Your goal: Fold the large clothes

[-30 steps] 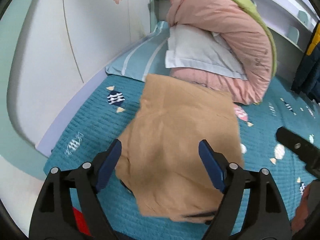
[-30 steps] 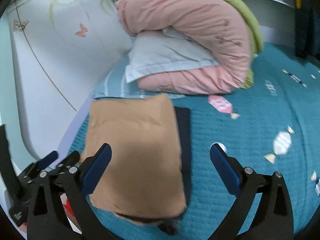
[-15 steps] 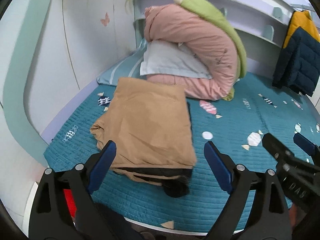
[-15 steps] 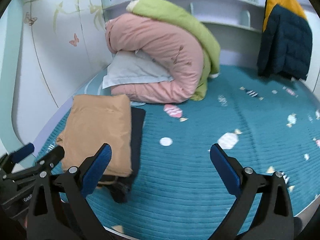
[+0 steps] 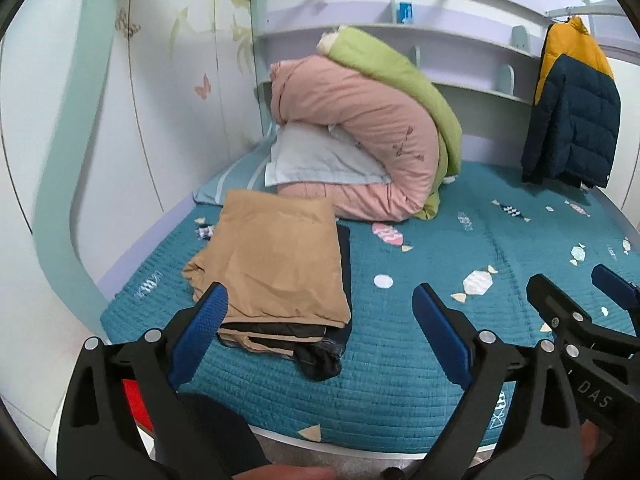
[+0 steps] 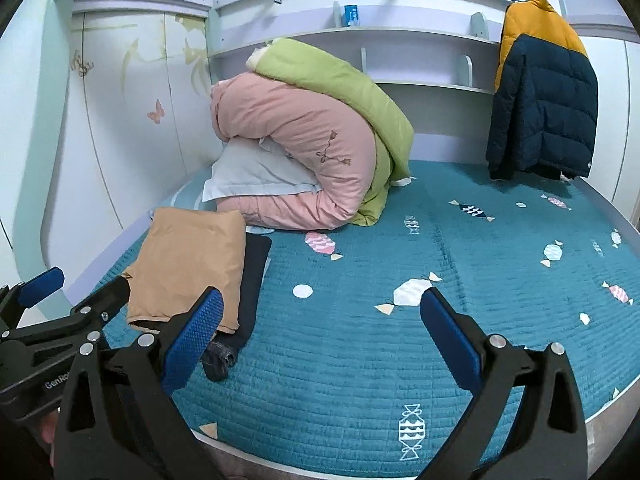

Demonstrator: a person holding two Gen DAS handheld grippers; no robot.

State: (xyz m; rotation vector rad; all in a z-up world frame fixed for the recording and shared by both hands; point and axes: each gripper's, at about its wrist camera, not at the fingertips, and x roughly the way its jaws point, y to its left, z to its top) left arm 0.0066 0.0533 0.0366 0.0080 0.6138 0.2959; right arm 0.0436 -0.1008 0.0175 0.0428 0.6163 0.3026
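A folded tan garment (image 5: 276, 264) lies on a folded dark garment (image 5: 344, 248) at the left of the teal bed; both show in the right wrist view, tan (image 6: 188, 268) over dark (image 6: 252, 272). My left gripper (image 5: 320, 320) is open and empty, held back from the pile near the bed's front edge. My right gripper (image 6: 320, 328) is open and empty, to the right of the pile. Each gripper shows in the other's view: the right one (image 5: 576, 300), the left one (image 6: 80, 292).
A rolled pink and green duvet (image 5: 360, 120) with a pale pillow (image 5: 316, 160) lies at the head of the teal bedspread (image 6: 440, 280). A navy and yellow jacket (image 6: 540, 100) hangs at the back right. Painted wardrobe doors (image 5: 160, 120) stand along the left.
Both grippers have pulled back and up from the folded pile toward the bed's front edge, so the whole bed is in view. The tan garment lies where it was.
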